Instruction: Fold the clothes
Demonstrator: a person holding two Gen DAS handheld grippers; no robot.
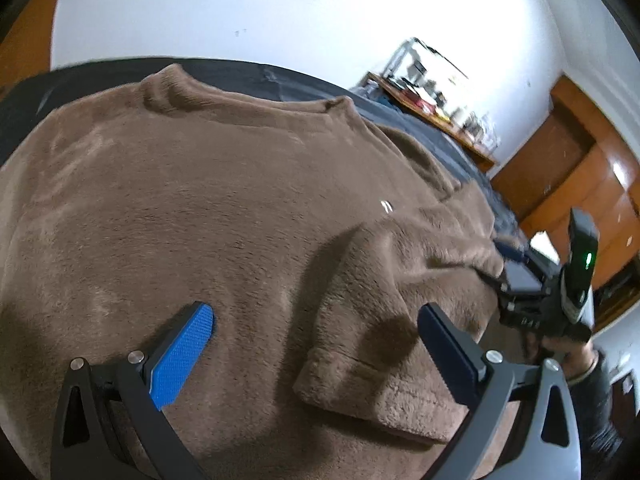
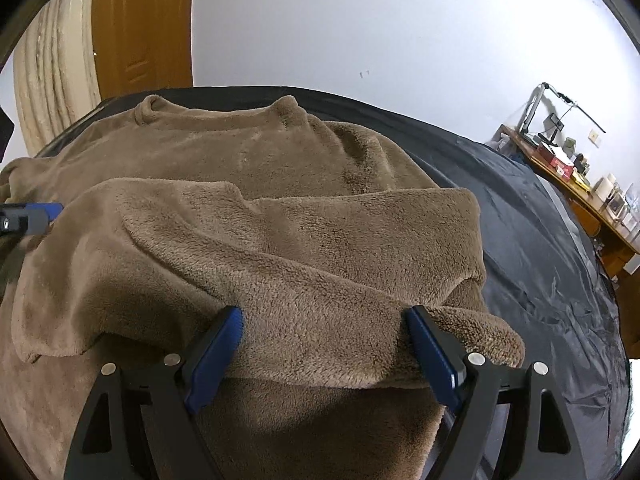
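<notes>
step: laying sleeve (image 2: 320, 280) over sweater (image 1: 180, 200) on bed | right gripper (image 2: 322, 344) wide, sleeve between pads, grip unclear | left gripper (image 1: 316, 340) wide, empty, over sweater | tip: smooth sleeve flat, square to hem

The left wrist camera is looking steeply down along its own fingers, sitting close over the brown sweater (image 1: 224, 208) and facing the white wall (image 1: 280, 12). The right wrist camera is tilting down likewise, hanging close above the folded sleeve (image 2: 320, 264). Both are sharing the sweater, the dark bedcover (image 2: 532, 216), the wall and the cluttered desk (image 2: 568, 176)
</notes>
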